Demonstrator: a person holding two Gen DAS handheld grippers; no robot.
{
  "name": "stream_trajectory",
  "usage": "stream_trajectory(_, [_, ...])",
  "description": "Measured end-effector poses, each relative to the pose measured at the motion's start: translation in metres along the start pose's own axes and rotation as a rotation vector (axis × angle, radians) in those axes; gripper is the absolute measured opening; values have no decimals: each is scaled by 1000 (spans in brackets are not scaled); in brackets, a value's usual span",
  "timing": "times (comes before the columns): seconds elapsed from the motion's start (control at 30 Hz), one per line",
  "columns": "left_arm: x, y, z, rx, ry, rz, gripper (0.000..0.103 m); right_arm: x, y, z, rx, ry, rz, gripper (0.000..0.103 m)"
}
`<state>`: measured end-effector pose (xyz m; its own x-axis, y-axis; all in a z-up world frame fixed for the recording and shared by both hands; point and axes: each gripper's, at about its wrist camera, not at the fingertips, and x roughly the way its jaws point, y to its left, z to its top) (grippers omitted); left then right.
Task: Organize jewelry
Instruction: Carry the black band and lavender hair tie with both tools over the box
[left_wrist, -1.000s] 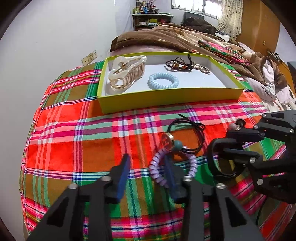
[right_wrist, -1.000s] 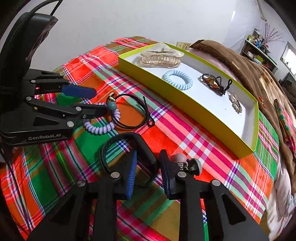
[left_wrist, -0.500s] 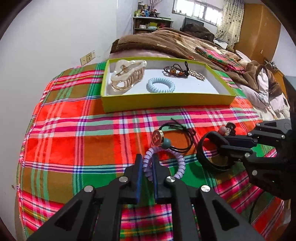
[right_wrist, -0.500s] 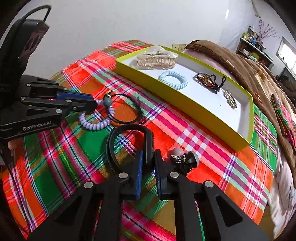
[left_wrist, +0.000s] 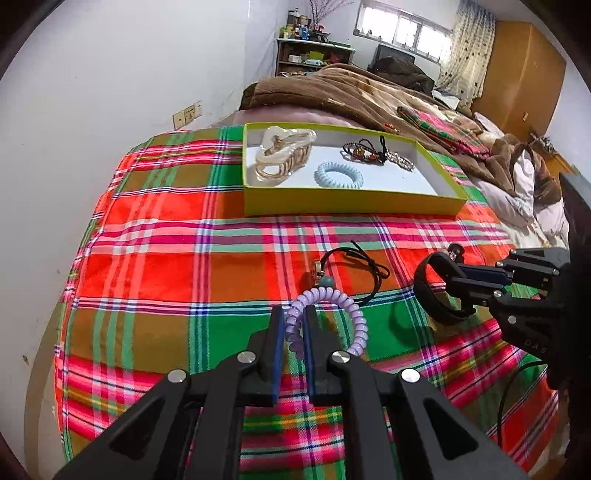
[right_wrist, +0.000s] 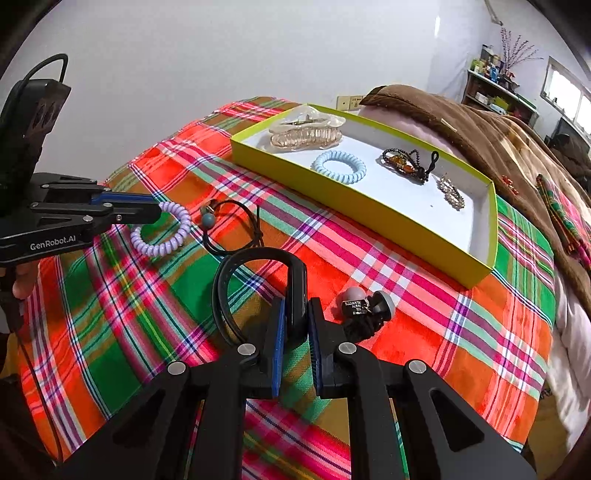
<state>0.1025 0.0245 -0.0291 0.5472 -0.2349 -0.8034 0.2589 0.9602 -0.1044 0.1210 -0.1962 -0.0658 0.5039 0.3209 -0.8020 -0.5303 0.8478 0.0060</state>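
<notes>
**Two grippers, each holding one hair band**

The left gripper (left_wrist: 294, 334) is clamped on one purple coil band (left_wrist: 332, 317); the right gripper (right_wrist: 295, 323) pinches one black band (right_wrist: 255, 291). Both bands are over the plaid cloth (left_wrist: 166, 266). One black cord tie (left_wrist: 354, 269) and one pompom tie (right_wrist: 364, 314) lie loose. The yellow tray (left_wrist: 351, 205) holds four pieces: one claw clip (left_wrist: 284, 155), one blue coil band (left_wrist: 340, 175), one beaded bracelet (left_wrist: 364, 151), one chain (right_wrist: 451, 192).

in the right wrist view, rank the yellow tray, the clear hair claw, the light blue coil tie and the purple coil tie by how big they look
1. yellow tray
2. clear hair claw
3. light blue coil tie and purple coil tie: these look alike, and the purple one lies nearer the camera, so I won't rank them.
</notes>
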Motion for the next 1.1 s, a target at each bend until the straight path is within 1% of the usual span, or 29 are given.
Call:
stream_trajectory(0.23, [-16,-2,11,5,-46,-9,10,-14,-6,6,34,-36,-7,12])
stream_trajectory(0.43, [-24,-5,30,3,-85,-28,10,-28,-16,16,56,-76,-34,12])
stream_trajectory(0.6, [-24,-9,49,8,-112,-39,10,-35,-26,26,65,-89,-62,12])
stream_trajectory(0.8, [-17,-16,75,13,-128,-57,10,-36,-42,35,86,-89,-96,12])
stream_trajectory(0.93, [-6,-20,94,9,-135,-62,10,-30,-60,43,136,-83,-122,12])
stream_trajectory(1.1, [17,-27,117,-1,-114,-75,10,-20,-81,52,179,-69,-156,12])
